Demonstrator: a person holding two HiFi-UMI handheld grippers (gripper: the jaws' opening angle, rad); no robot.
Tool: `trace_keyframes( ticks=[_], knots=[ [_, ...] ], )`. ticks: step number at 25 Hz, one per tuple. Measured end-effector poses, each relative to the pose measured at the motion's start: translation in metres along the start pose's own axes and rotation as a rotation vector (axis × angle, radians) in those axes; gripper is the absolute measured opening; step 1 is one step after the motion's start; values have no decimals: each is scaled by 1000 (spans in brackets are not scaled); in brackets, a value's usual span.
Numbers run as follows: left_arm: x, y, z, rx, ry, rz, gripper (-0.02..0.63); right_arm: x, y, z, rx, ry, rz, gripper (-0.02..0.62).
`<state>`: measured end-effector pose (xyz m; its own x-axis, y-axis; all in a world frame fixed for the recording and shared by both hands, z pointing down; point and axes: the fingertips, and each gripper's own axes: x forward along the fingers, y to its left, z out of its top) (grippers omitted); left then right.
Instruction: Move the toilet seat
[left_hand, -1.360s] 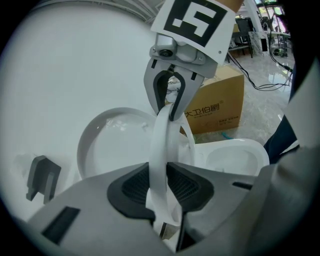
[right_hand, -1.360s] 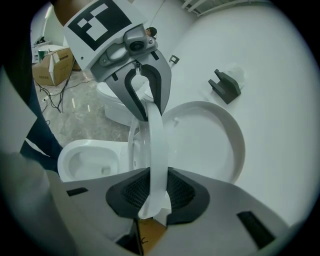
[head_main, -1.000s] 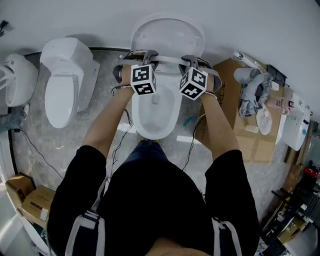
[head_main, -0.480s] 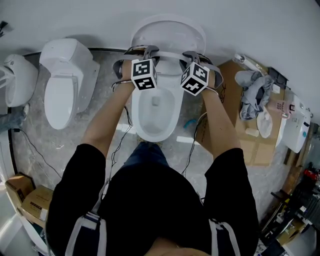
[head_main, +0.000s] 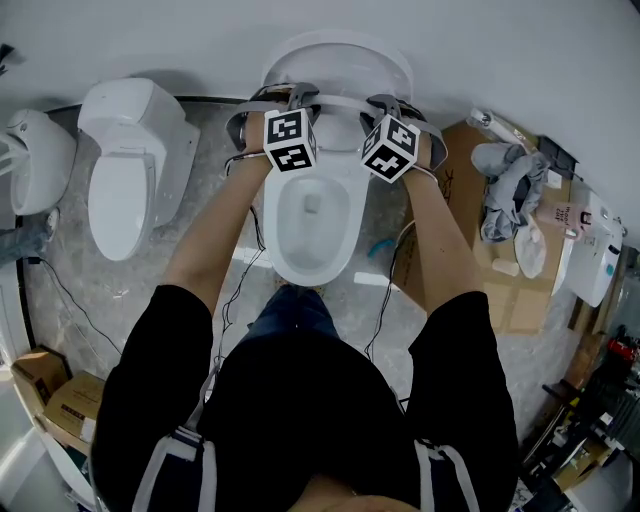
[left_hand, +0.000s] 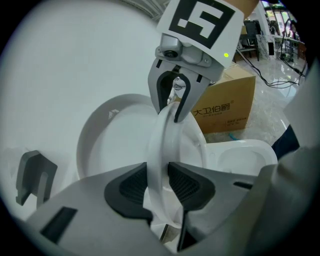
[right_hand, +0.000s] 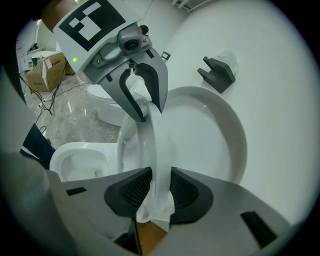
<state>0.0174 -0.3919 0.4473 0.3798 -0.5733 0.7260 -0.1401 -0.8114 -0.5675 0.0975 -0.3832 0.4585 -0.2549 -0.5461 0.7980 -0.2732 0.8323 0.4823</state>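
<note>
1. Position. I stand over a white toilet, bowl (head_main: 308, 215) open below me, with one gripper in each hand and both arms stretched forward. Both grippers point forward and down at the rear of the bowl.

2. Task item. The toilet seat (left_hand: 164, 145) is raised off the bowl rim and stands nearly upright, just in front of the lid (right_hand: 220, 130). The lid leans back against the white wall (left_hand: 75, 55). From the head view the seat shows edge-on as a thin white band that runs between my two grippers.

3. Left gripper (left_hand: 157, 182). My jaws hold the seat ring at its left side. The rim stands between the two ribbed pads, and the pads lie against both of its faces. These jaws have just been opening a little, with the rim between them.

4. Right gripper (right_hand: 155, 190). My jaws are closed on the seat ring at its right side. The rim fills the gap between the pads and touches both of them.

5. Surroundings. A second toilet (head_main: 130, 160) stands on the grey floor (head_main: 215, 150) to the left, lid down. A printed cardboard box (left_hand: 225, 107) stands on the floor to the right of the bowl.
</note>
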Motion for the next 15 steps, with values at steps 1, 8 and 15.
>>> trace_keyframes(
  ticks=[1,8,15],
  knots=[
    [0,2,0,3,1,0,123,1,-1,0,-1,3,2,126],
    [12,10,-1,-16,3,-1,126,10,-11,-2,11,9,14,127],
    [20,19,-2,-24,6,-9,127,17,-21,-2,21,25,24,130]
  ],
)
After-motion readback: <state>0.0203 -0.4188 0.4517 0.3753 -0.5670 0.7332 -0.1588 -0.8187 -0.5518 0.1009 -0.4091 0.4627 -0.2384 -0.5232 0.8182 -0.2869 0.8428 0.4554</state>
